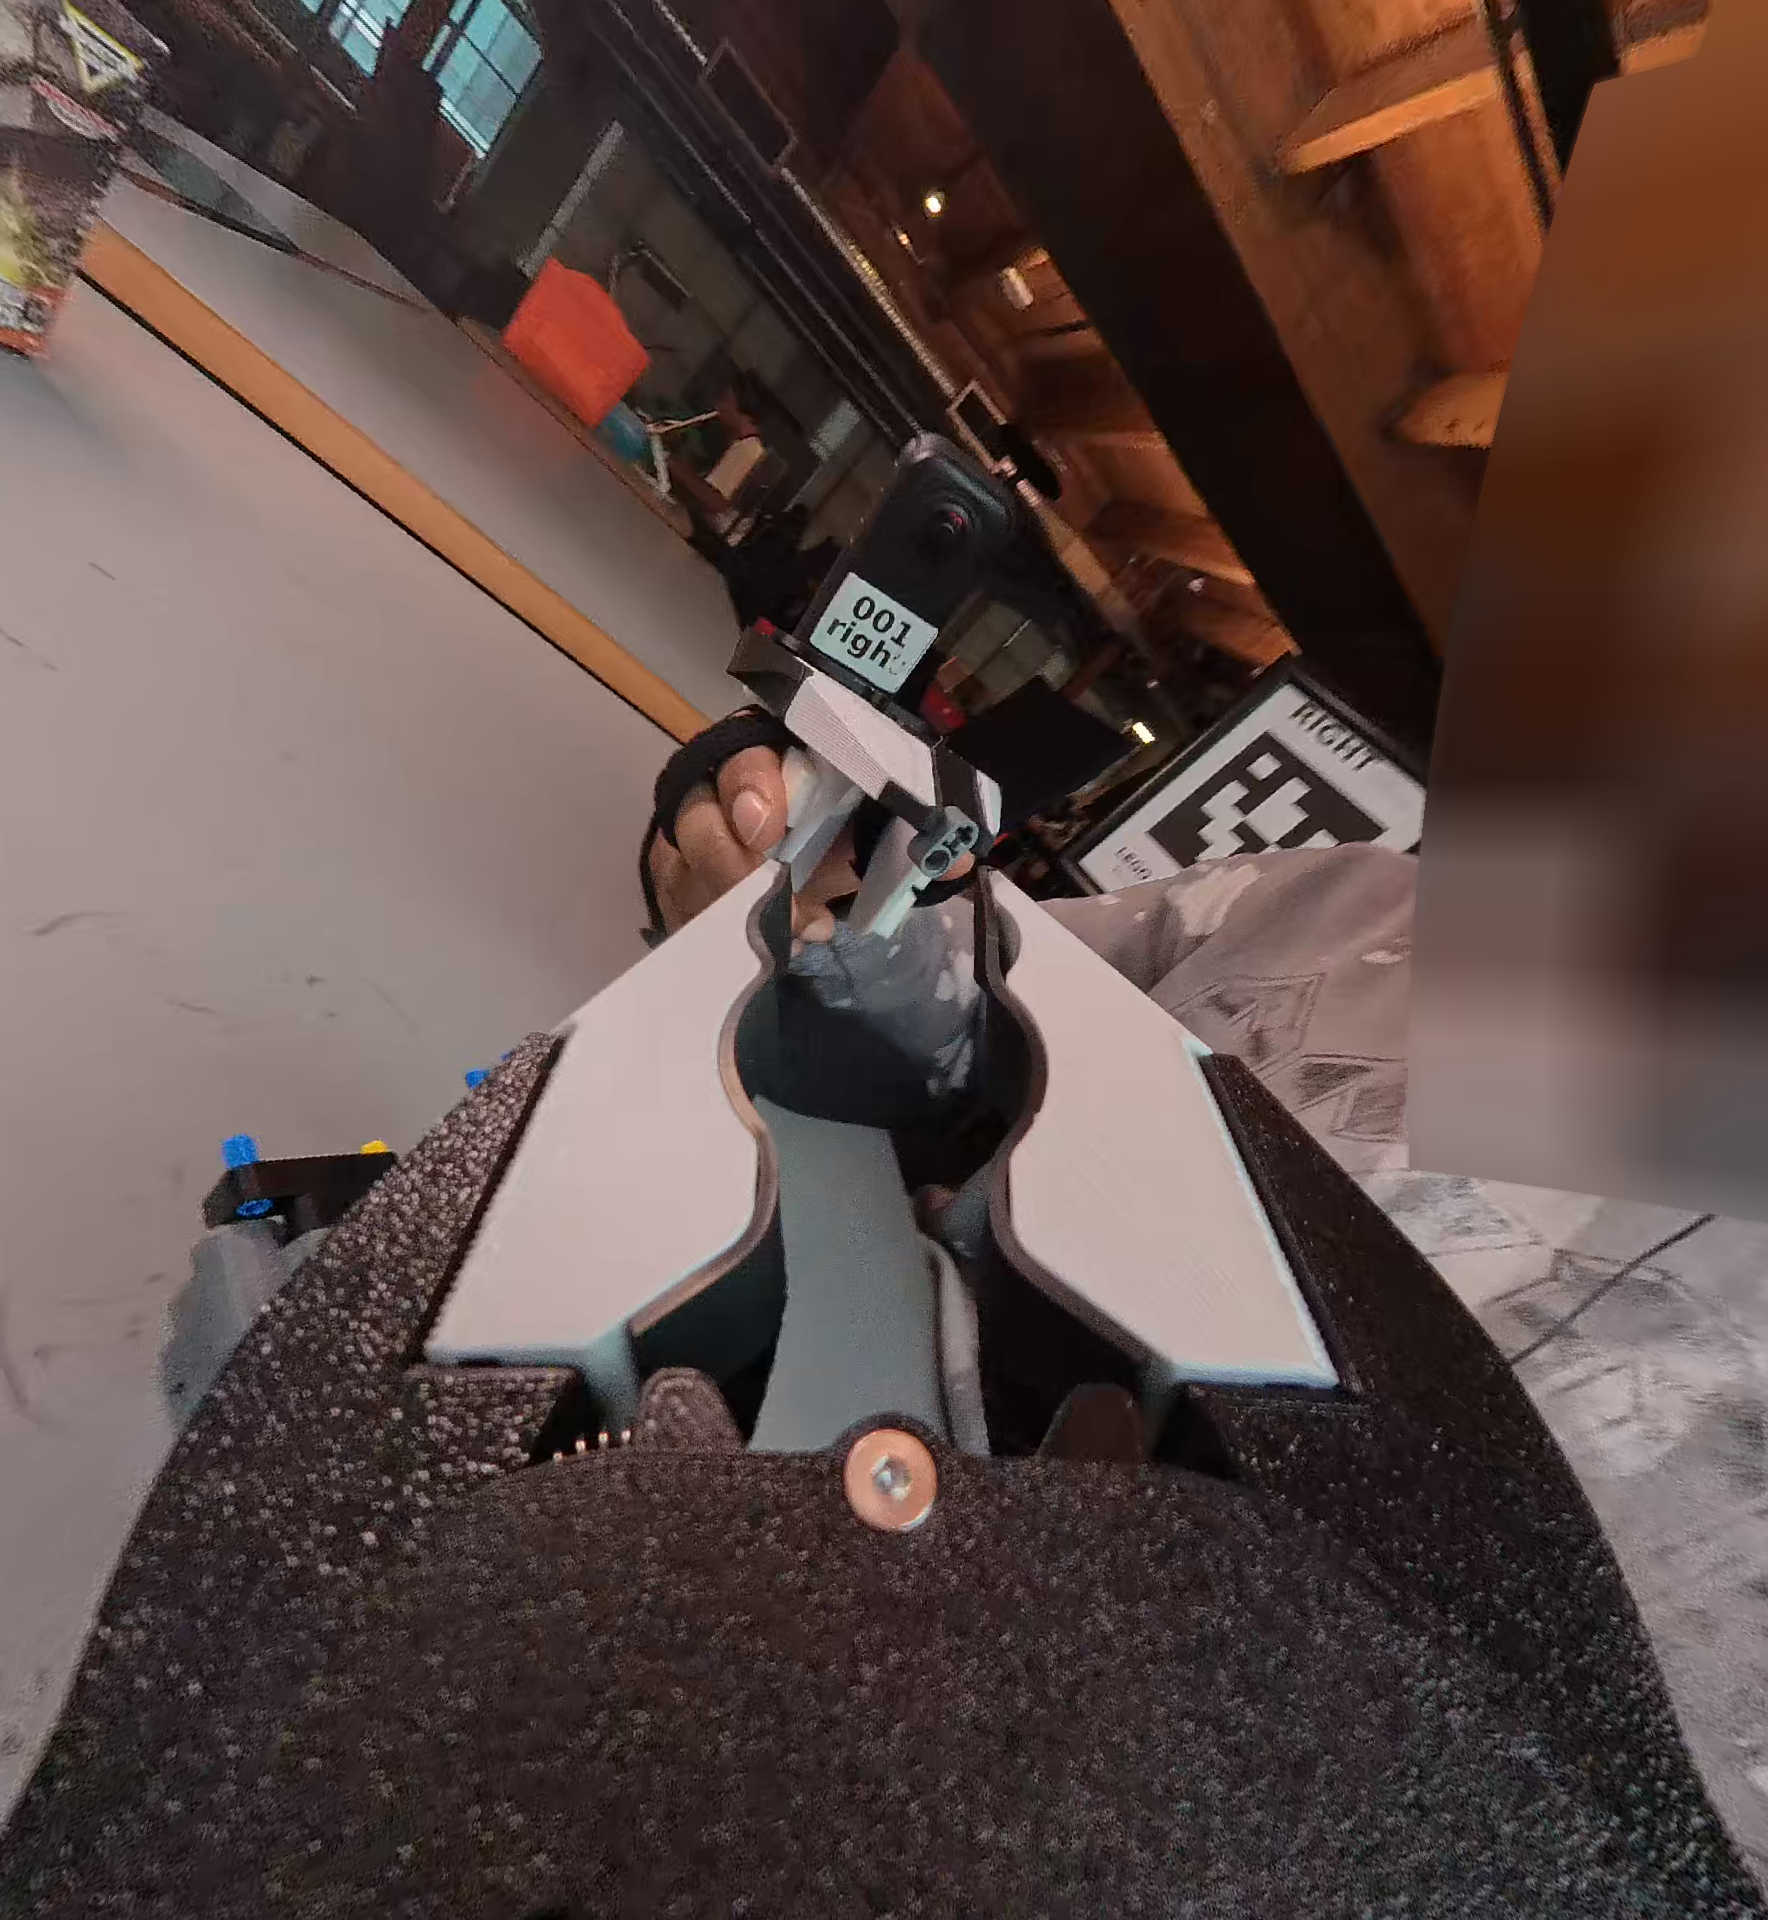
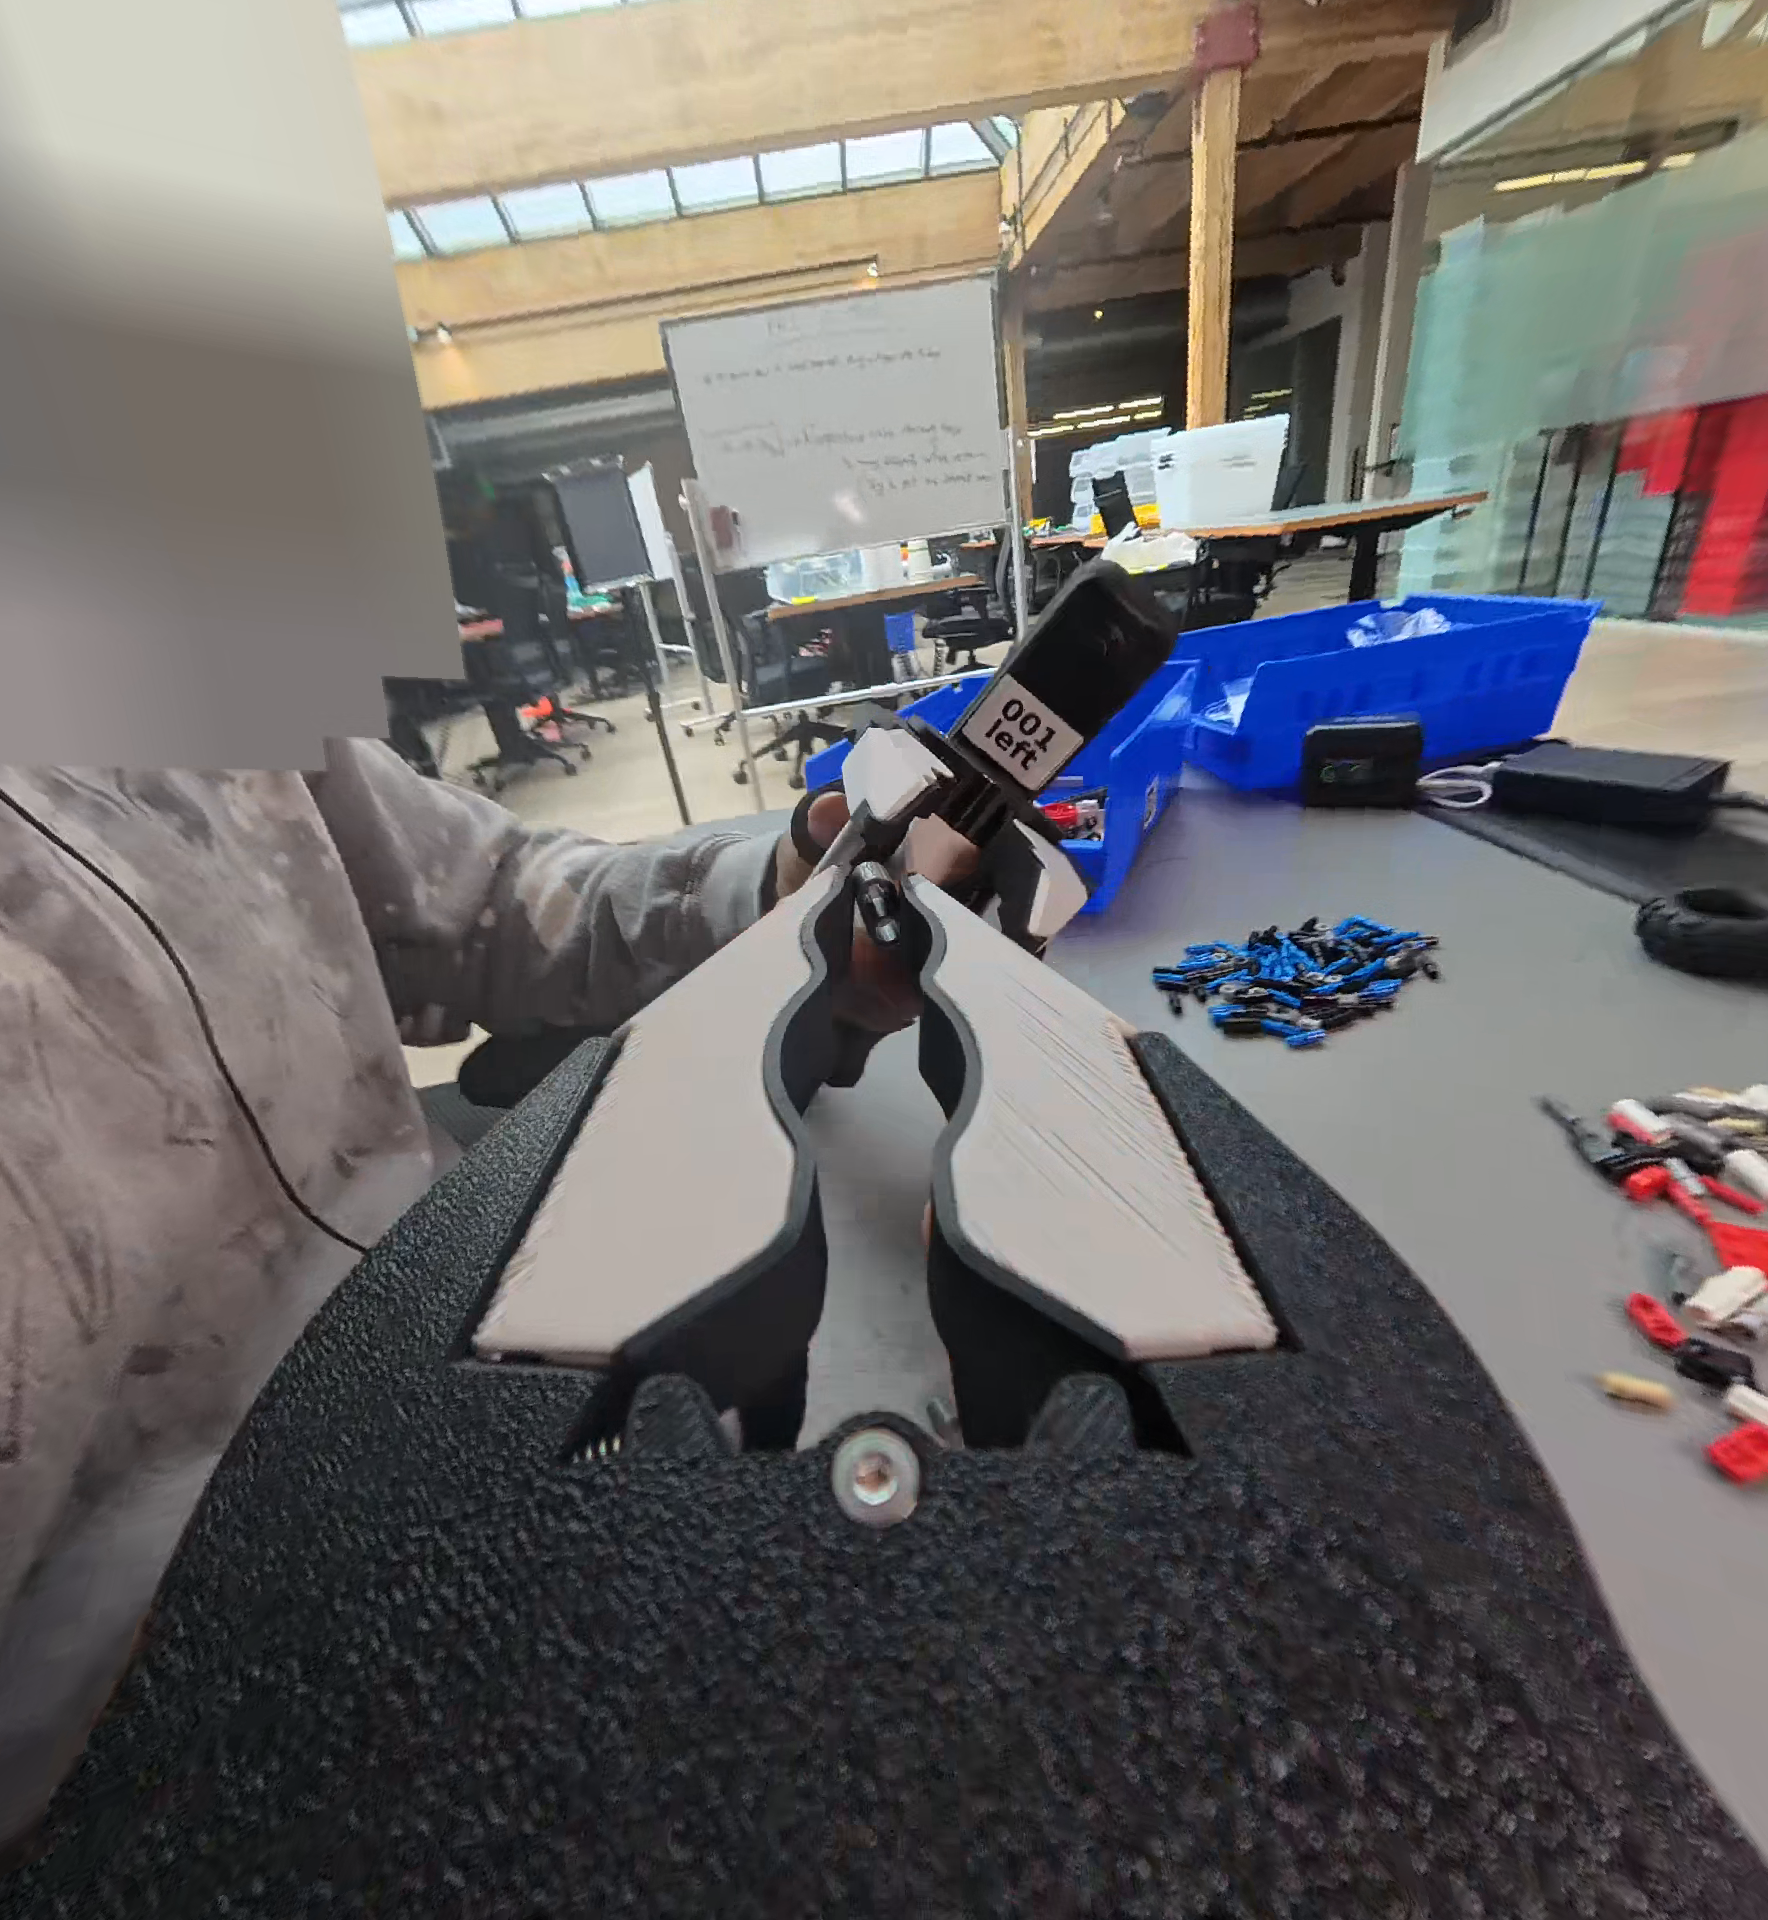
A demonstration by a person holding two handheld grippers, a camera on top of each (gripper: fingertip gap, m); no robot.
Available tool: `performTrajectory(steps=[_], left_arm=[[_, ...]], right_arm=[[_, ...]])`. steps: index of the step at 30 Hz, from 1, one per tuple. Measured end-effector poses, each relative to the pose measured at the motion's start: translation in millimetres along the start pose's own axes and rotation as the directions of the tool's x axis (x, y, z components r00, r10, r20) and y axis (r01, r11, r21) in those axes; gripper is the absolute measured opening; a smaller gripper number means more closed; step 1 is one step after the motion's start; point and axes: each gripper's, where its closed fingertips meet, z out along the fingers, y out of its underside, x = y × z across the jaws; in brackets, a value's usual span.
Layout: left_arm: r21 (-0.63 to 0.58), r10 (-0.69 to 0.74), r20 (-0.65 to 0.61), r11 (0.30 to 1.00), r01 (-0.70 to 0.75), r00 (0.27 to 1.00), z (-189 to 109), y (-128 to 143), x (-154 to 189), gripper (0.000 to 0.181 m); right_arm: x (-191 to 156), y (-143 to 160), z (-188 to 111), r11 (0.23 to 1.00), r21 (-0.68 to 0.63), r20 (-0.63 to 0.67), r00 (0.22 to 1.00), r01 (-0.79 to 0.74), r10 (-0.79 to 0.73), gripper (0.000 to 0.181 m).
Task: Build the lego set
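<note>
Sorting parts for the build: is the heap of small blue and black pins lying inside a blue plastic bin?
No, the small blue and black pins lie loose on the grey tabletop, in front of the blue plastic bins.

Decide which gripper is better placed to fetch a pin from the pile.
Probably the right. The blue-and-black pin pile lies on the table just to the right gripper's right, with nothing between; the left gripper's view does not show it.

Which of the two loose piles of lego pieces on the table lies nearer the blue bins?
The blue and black pin pile, a tight heap just below the blue bins. The red, white and black mixed pile lies farther off, scattered.
</note>
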Motion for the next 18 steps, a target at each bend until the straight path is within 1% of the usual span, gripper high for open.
performTrajectory(steps=[2, 4, 5, 7, 9, 11, 13, 17, 18], left_arm=[[-0.041, 0.12, 0.074, 0.992, -0.117, 0.99, 4, 4, -2, 0.033], [-0.093, 0.224, 0.116, 0.972, -0.214, 0.968, 9, 9, 0, 0.03], [-0.114, 0.268, 0.138, 0.961, -0.253, 0.954, 11, 11, 1, 0.028], [-0.153, 0.336, 0.196, 0.938, -0.31, 0.921, 14, 13, -3, 0.024], [-0.162, 0.379, 0.258, 0.924, -0.347, 0.888, 15, 10, -8, 0.018], [-0.167, 0.399, 0.289, 0.916, -0.364, 0.87, 15, 9, -11, 0.014], [-0.179, 0.424, 0.303, 0.905, -0.386, 0.854, 15, 10, -12, 0.003], [-0.207, 0.447, 0.319, 0.894, -0.399, 0.836, 14, 13, -16, 0.0], [-0.201, 0.443, 0.314, 0.895, -0.398, 0.839, 13, 13, -15, 0.004]], right_arm=[[0, 0, 1, 0.988, 0.02, 0.061, 0.987, -0.151, 0.149, 0.008], [3, -4, 1, 0.951, 0.061, 0.106, 0.949, -0.303, 0.296, 0.008], [5, -5, 1, 0.929, 0.075, 0.131, 0.927, -0.362, 0.351, 0.008], [10, -6, 1, 0.899, 0.101, 0.142, 0.901, -0.426, 0.411, 0.008], [12, -1, 4, 0.896, 0.09, 0.129, 0.897, -0.435, 0.422, 0.008], [14, 5, 7, 0.906, 0.068, 0.098, 0.907, -0.418, 0.411, 0.008], [19, 7, 8, 0.908, 0.075, 0.07, 0.911, -0.412, 0.407, 0.008], [22, 13, 7, 0.941, 0.049, 0.025, 0.942, -0.336, 0.335, 0.008], [22, 13, 6, 0.948, 0.045, 0.014, 0.949, -0.316, 0.316, 0.008]])
